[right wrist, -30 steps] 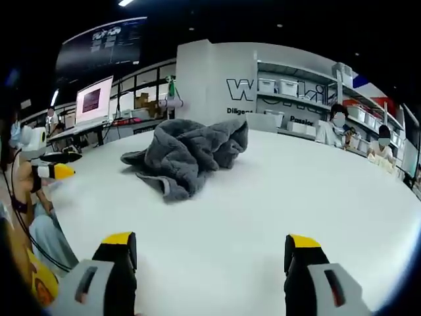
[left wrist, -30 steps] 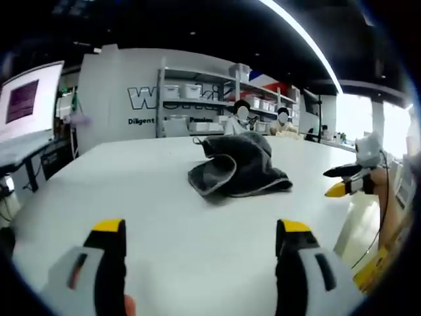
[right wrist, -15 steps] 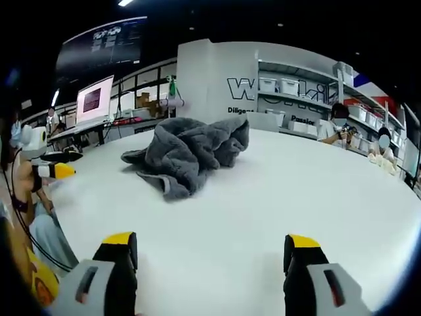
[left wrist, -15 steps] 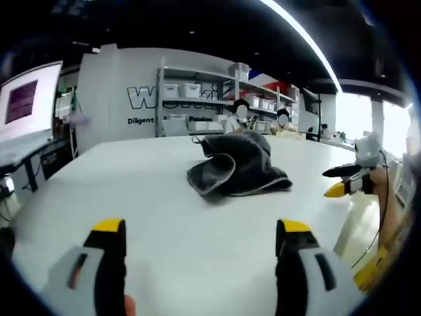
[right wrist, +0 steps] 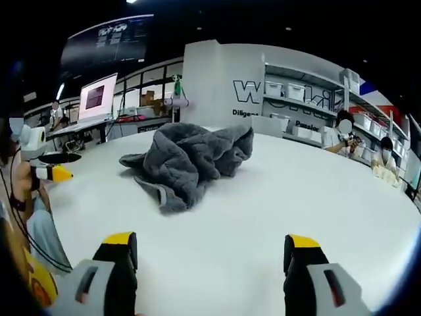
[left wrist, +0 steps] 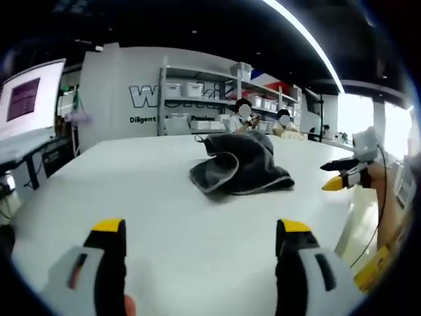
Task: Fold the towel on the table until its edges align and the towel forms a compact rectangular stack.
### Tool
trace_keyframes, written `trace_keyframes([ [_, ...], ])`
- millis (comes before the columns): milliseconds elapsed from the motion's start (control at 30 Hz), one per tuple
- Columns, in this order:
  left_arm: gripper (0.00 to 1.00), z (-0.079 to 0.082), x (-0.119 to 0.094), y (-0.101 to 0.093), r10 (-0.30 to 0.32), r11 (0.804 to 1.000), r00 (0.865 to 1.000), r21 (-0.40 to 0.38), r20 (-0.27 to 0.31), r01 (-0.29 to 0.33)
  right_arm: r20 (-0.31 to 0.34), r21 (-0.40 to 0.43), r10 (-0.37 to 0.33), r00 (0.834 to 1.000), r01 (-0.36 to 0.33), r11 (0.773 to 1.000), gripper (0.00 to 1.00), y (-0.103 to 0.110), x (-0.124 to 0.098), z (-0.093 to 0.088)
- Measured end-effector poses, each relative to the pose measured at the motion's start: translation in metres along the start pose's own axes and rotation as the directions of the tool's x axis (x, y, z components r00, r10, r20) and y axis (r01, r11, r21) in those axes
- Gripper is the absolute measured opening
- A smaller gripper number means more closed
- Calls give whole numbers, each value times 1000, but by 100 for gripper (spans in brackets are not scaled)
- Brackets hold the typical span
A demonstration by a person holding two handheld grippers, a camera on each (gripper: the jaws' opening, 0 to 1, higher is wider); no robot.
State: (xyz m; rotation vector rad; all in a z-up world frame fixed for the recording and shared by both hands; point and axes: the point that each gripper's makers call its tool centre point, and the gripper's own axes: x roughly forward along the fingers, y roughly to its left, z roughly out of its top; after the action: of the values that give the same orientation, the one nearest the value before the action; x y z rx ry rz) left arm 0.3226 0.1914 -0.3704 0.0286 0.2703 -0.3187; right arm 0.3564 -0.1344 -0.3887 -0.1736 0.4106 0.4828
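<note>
A crumpled dark grey towel [left wrist: 240, 165] lies in a heap on the white table [left wrist: 151, 197], well ahead of my left gripper [left wrist: 200, 234], whose yellow-tipped jaws stand wide open with nothing between them. From the other side the same towel [right wrist: 187, 158] lies ahead and left of my right gripper [right wrist: 209, 245], also open and empty. The right gripper [left wrist: 343, 174] shows at the right edge of the left gripper view, beside the table. Near the table's left edge in the right gripper view, the left gripper [right wrist: 51, 167] points inward.
Shelves with white bins [left wrist: 191, 99] and a lettered white wall [right wrist: 217, 85] stand behind the table. People sit at the far side [left wrist: 245, 117]. A monitor [left wrist: 26, 99] stands at left. The table's surface [right wrist: 309, 191] spreads wide around the towel.
Both views have shifted slightly; the towel lies as before. The right gripper at the edge of the left gripper view sits a little higher.
</note>
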Motion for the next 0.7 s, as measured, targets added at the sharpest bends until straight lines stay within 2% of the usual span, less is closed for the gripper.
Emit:
trace_keyframes([
  [267,99,0,0,-1,3,1000,1000,-2,-1,-3,-13,-124,62,998,-63,990,97,7,21,24],
  [500,99,2,-3,-5,-2,1000,1000,0,7,2,-20,-243,68,998,-71,968,94,12,34,43],
  [600,99,2,-4,-6,1,1000,1000,0,8,-1,-9,-305,91,996,-89,948,91,26,39,50],
  [700,99,2,-6,-6,2,1000,1000,0,10,-2,-20,-374,156,988,-152,915,86,53,47,51],
])
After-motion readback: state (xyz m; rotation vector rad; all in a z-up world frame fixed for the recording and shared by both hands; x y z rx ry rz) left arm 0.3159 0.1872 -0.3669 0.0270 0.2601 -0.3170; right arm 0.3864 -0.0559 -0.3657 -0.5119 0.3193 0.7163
